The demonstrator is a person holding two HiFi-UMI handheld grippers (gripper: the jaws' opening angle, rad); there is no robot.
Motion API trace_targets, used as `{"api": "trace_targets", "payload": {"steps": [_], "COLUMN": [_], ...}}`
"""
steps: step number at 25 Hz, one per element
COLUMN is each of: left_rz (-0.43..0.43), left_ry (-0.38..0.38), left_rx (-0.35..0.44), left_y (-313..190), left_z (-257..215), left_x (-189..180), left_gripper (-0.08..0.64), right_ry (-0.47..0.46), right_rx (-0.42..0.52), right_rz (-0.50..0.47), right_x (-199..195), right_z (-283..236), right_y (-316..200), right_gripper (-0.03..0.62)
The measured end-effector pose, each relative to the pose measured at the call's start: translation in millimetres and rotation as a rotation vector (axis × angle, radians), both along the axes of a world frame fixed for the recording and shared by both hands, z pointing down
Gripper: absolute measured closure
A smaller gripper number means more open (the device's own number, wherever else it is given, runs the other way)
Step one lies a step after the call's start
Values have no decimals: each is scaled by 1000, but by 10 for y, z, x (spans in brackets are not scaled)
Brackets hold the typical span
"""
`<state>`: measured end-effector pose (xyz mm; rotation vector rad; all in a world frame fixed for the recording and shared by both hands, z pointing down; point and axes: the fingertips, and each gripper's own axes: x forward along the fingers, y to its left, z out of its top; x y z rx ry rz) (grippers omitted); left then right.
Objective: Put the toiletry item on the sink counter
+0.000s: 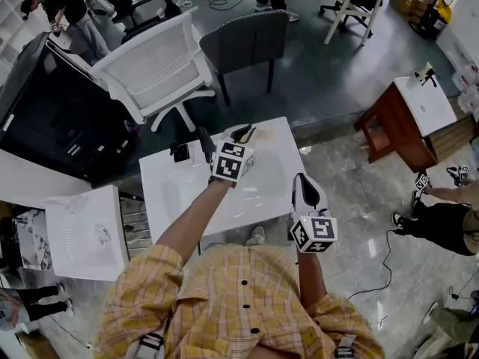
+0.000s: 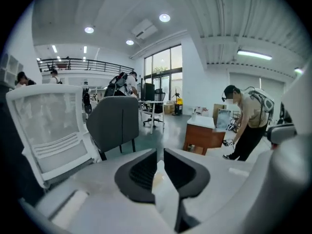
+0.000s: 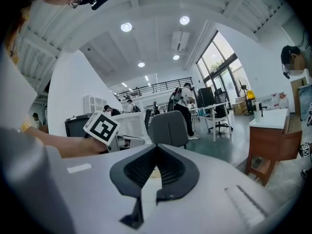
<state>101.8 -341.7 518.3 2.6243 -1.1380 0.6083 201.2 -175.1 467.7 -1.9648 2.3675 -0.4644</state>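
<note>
The toiletry item (image 1: 179, 152) is, as far as I can judge, the small dark thing lying on the white bench (image 1: 258, 197), left of both grippers. It is too small to name surely, and neither gripper holds it. The left gripper (image 1: 243, 133) hovers near it over the bench's far side, its jaws parted by a slim gap with nothing between, probably poised to reach. The right gripper (image 1: 301, 182) hangs nearer, at the bench's right edge, clenched and empty, likely kept clear. The sink counter (image 1: 416, 105), a wooden cabinet with a white basin top, stands well apart, far right.
</note>
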Motion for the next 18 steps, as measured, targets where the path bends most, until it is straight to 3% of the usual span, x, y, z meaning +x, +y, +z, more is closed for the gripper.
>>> {"api": "trace_targets", "payload": {"steps": [2,10,18], "left_rz": [-41,-151,-193], "left_ry": [52,178,239], "left_rx": [8,41,132], "left_y": [74,377,787], "left_z": [-112,-429,-762], "left_x": [-107,-544,-797], "left_gripper": [560,560,560], "right_ry": [3,10,4], "right_rx": [4,29,57], "right_rz": [-17,-89,-145], "right_x": [-68,-294,-521], "right_z": [-41,-194,-374], "right_y": [-27,-156,-175], "right_gripper": [591,592,592]}}
